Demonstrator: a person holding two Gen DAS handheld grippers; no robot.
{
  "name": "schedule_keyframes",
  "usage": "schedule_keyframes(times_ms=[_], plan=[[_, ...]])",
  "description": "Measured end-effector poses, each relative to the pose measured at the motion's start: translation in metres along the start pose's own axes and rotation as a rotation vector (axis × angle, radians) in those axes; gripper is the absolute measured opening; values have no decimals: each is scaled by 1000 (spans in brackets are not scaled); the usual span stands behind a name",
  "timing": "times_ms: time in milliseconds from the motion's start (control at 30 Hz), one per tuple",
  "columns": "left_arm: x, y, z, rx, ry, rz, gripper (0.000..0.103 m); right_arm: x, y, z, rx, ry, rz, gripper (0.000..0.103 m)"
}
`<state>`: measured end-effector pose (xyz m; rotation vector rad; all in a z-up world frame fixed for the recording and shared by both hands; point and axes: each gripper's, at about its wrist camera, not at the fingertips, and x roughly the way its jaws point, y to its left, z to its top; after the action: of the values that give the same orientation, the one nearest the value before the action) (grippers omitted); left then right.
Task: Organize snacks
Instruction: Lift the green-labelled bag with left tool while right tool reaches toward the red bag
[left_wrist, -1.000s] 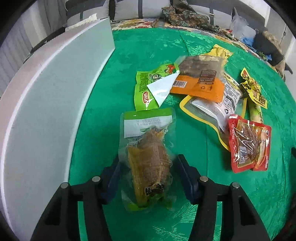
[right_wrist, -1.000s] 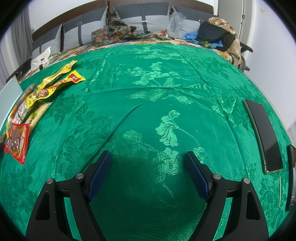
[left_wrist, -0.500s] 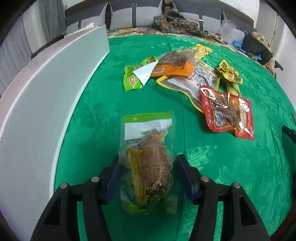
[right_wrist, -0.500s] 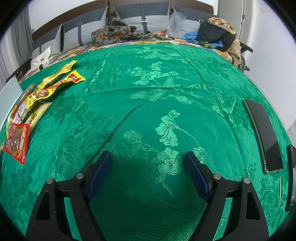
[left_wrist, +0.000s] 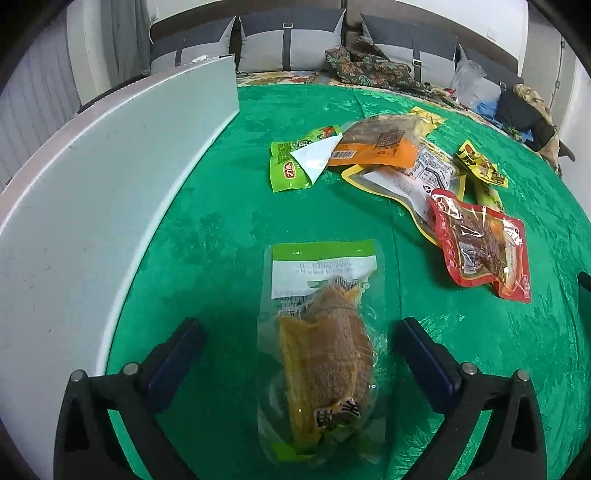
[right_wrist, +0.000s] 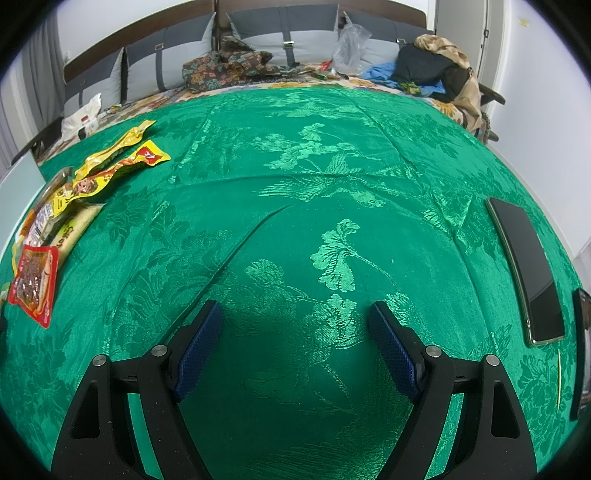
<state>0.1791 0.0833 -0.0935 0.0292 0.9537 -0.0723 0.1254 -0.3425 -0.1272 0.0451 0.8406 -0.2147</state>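
The left gripper (left_wrist: 299, 354) has its jaws opening, the blue fingers (left_wrist: 177, 354) spread wide to either side of a clear snack pouch (left_wrist: 323, 347) with a green top band. The pouch lies flat on the green tablecloth (left_wrist: 221, 229) between the fingers, its brown contents roughly centred, and neither pad touches it; green cloth shows on both sides.

To the left, a white foam box (left_wrist: 110, 177) runs along the cloth's edge, near the left finger (little room on that side). Ahead and to the right lies the loose pile of snacks: a green packet (left_wrist: 288, 166), an orange-labelled pouch (left_wrist: 380, 144), a yellow-rimmed pouch (left_wrist: 406, 181) and a red packet (left_wrist: 480, 247), overlapping one another in part. A bare strip of cloth separates the pile from the clear pouch.

The right gripper (right_wrist: 295, 350) hovers over bare cloth with its fingers (right_wrist: 199, 350) apart and nothing between them. The red packet and yellow packets (right_wrist: 107, 173) sit well off to its left, two dark phones (right_wrist: 528, 269) near the right edge; the middle stands open.
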Motion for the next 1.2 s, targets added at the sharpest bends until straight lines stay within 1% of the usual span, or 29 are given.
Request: schedule_keyframes(times_ms=[800,833,867,900,933,967,1033,1100,1167,1200], plan=[[-2,0,-3,-3,-1,0,103,0,1,0,-4,0,7,84],[-2,0,-3,-3,-1,0,103,-1,2,0,-14,8,24,84],[-2,0,-3,-3,-2,0,103,-2,5,2,-23,23,62,84],[-2,0,-3,-3,-2,0,103,-3,9,4,-15,37,123,84],[-2,0,-3,-3,-2,-1,103,-4,16,9,10,59,223,84],[-2,0,-3,-3,-1,0,103,-3,24,13,29,78,298,84],[-2,0,-3,-3,-1,0,103,1,51,27,49,126,464,84],[-2,1,-3,-3,-1,0,103,9,83,39,20,183,561,83],[-2,1,-3,-3,-2,0,103,19,115,50,-31,225,602,82],[-2,0,-3,-3,-2,-1,103,23,127,55,-51,232,602,82]])
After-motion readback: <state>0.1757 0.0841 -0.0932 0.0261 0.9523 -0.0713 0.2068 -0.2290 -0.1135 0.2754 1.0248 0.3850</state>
